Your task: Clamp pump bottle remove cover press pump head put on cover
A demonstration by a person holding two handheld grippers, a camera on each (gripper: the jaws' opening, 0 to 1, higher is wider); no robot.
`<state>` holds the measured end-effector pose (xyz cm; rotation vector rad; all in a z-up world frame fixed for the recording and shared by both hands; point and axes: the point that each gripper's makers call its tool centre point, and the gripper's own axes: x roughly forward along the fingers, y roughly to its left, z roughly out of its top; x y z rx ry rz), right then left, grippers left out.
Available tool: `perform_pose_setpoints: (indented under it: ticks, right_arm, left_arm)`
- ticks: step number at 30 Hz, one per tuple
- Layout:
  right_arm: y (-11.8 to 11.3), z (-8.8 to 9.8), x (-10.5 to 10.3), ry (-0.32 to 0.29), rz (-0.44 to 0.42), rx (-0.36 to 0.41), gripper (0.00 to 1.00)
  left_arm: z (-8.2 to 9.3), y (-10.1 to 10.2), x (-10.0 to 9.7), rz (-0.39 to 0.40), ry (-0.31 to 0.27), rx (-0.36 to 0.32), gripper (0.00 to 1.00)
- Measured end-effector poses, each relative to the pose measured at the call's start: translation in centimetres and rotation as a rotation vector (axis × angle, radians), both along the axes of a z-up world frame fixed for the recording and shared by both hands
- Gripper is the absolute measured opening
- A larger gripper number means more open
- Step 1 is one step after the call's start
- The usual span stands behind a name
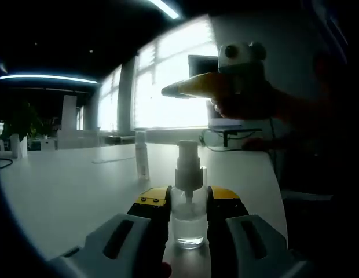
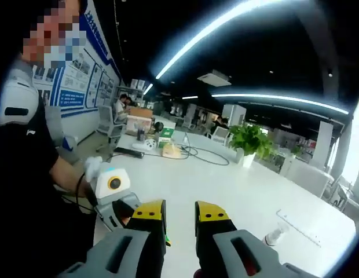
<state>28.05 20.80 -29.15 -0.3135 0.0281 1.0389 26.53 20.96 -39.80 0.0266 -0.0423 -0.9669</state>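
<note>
A clear pump bottle (image 1: pixel 189 223) stands upright on the white table (image 1: pixel 69 185), and my left gripper (image 1: pixel 189 202) is shut on its body. Its white pump head (image 1: pixel 187 165) is bare above the jaws. A slim clear cover (image 1: pixel 142 155) stands on the table behind and left of the bottle; in the right gripper view the same cover (image 2: pixel 275 234) appears small at the lower right. My right gripper (image 2: pixel 180 220) is open with nothing between its jaws. It hovers above and behind the pump head (image 1: pixel 191 87), held by a hand. The left gripper (image 2: pixel 118 200) sits low on the left.
A person stands close at the table's side (image 2: pixel 29 174). A thin strip (image 2: pixel 298 227) lies on the table beyond the cover. A potted plant (image 2: pixel 249 142), boxes and cables (image 2: pixel 168 149) sit at the far end. A monitor (image 1: pixel 202 63) stands by the bright windows.
</note>
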Motion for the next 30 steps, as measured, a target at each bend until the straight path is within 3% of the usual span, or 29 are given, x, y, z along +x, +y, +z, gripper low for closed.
perform_pose_setpoints:
  ticks: [7,17,20,21,30]
  right_arm:
    - [-2.2,0.7,0.3,-0.024,-0.145,0.136,0.14]
    - [-4.8,0.6,0.5,-0.08,-0.347,0.186,0.14]
    - [-5.8,0.6,0.6,-0.137,-0.419,0.19,0.13]
    - [-5.9,1.1,0.4,-0.181,-0.432,0.201,0.11]
    - [-7.2,0.9,-0.3,-0.168,-0.478,0.269,0.11]
  left_arm:
    - [0.0,0.0,-0.1,0.0,-0.002,0.002,0.15]
    - [-0.1,0.0,0.0,0.001,-0.002,0.004,0.15]
    - [0.0,0.0,0.0,0.001,-0.001,0.004,0.15]
    - [0.0,0.0,-0.1,0.0,-0.002,0.004,0.15]
    - [-0.1,0.0,0.0,0.0,-0.001,0.005,0.15]
